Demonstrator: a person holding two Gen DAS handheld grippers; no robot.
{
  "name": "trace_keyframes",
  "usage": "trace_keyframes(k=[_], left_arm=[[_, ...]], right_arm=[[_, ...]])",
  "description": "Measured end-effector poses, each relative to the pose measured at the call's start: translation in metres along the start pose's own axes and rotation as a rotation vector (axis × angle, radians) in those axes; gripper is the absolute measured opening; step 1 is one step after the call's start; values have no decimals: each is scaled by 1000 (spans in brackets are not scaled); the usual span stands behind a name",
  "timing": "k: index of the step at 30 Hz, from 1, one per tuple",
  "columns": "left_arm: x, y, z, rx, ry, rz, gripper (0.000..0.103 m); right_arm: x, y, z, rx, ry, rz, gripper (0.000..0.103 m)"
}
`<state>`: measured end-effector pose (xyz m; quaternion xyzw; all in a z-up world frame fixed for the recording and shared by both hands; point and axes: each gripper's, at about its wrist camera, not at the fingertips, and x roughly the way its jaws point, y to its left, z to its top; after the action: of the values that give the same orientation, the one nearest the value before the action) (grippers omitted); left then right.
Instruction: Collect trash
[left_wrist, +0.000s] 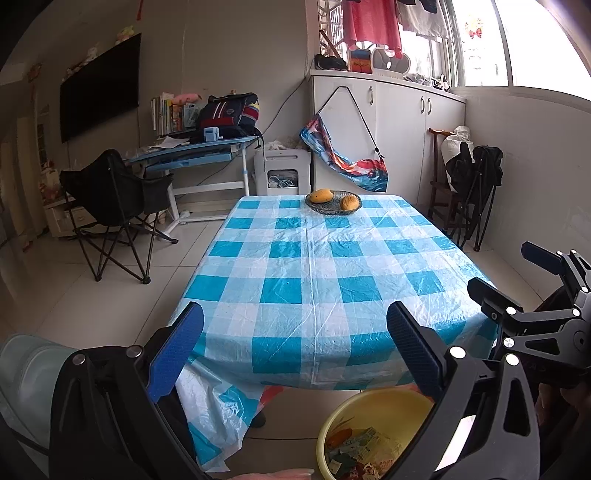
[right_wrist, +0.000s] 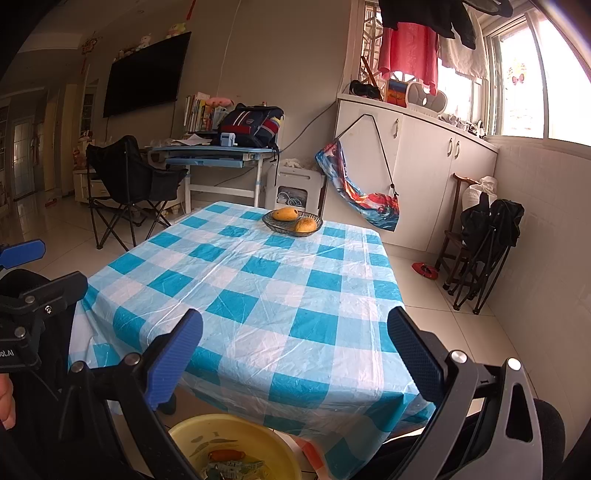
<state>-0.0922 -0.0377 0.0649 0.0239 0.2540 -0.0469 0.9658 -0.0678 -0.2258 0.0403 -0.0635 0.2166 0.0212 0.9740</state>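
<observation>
Left gripper (left_wrist: 295, 332) spread, empty | right gripper (right_wrist: 295, 336) spread, empty | round yellow plastic basin (left_wrist: 332, 424) holding crumpled wrappers (left_wrist: 358, 450) | glossy blue-checked plastic tablecloth (left_wrist: 314, 266)

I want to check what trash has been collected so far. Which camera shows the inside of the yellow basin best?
The left wrist view: the yellow basin opens toward the camera, showing crumpled wrappers and paper scraps inside. The right wrist view catches only its far rim and a few scraps at the frame's bottom edge, partly behind the gripper.

Glossy crinkled plastic tablecloth (left_wrist: 325, 266); smooth yellow plastic basin (left_wrist: 369, 406)
</observation>
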Motion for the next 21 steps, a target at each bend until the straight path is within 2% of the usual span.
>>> trace_keyframes(k=[19,21], left_arm=[[2,3,-1,-8,-3,-1,96],[5,4,-2,-18,20,-17,96]], right_arm=[[2,4,-3,-17,9,14,96],[2,4,-3,-20,10,15,96]])
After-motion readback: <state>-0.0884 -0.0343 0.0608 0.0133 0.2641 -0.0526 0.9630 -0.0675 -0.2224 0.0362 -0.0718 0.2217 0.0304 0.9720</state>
